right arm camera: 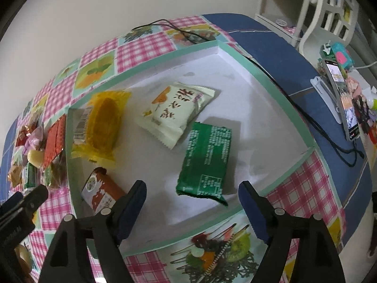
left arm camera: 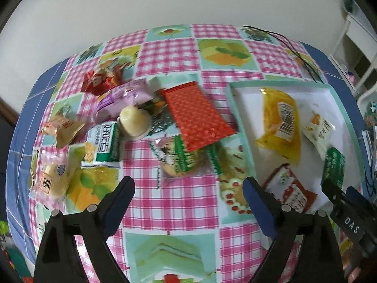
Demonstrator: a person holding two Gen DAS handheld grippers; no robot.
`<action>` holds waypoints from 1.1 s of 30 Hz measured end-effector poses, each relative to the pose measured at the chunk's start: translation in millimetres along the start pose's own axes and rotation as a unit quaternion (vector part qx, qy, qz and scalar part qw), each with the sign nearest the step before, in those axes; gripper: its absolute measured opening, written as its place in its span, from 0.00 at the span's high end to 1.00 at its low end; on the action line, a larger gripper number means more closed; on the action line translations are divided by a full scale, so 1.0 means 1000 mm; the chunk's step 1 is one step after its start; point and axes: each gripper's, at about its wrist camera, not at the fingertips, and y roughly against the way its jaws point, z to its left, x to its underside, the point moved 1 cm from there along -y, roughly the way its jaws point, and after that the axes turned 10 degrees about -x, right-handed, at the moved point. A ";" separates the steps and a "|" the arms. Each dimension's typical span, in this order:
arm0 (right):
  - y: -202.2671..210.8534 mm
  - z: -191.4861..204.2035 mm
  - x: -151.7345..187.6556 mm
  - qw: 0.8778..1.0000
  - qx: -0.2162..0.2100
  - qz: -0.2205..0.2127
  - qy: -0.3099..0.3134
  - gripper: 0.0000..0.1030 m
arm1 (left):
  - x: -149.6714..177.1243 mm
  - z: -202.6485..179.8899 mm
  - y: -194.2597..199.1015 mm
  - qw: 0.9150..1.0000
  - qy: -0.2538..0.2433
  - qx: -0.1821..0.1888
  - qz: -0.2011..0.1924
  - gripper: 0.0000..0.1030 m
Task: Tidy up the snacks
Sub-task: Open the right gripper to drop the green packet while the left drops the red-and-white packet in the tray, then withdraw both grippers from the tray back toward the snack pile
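Note:
A shallow white tray with a mint rim point(right arm camera: 278, 94) holds a yellow packet point(right arm camera: 103, 122), a cream packet point(right arm camera: 176, 110), a green packet point(right arm camera: 205, 162) and an orange-brown packet point(right arm camera: 101, 191). My right gripper point(right arm camera: 192, 195) is open and empty just above the green packet. My left gripper point(left arm camera: 189, 191) is open and empty over the tablecloth, left of the tray point(left arm camera: 233, 103). Ahead of it lie loose snacks: a green-edged cookie packet point(left arm camera: 179, 158), a red packet point(left arm camera: 198, 118), a green-white packet point(left arm camera: 103, 143) and a purple packet point(left arm camera: 122, 96).
More snacks lie at the left of the table: a red foil pack point(left arm camera: 99, 80), a tan packet point(left arm camera: 63, 127) and a clear cake packet point(left arm camera: 51, 176). A black cable point(right arm camera: 318, 122) runs along the tray's far side. A phone on a stand point(right arm camera: 341, 94) stands at the right.

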 end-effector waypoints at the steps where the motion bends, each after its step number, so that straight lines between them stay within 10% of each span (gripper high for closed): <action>1: 0.000 0.002 0.000 1.000 0.000 0.000 0.003 0.19 | 0.001 0.002 -0.001 1.000 0.003 -0.001 0.002 0.09; 8: -0.001 0.008 0.001 1.000 -0.005 0.000 0.014 0.15 | 0.002 0.010 -0.007 1.000 0.018 -0.010 0.009 0.00; 10: -0.002 0.009 0.001 1.000 -0.006 -0.002 0.015 0.00 | 0.002 0.010 -0.009 1.000 0.014 -0.014 0.008 0.00; 33: 0.009 0.031 0.005 0.999 -0.014 -0.020 0.036 0.00 | 0.005 0.013 -0.001 1.000 -0.012 -0.016 0.004 0.00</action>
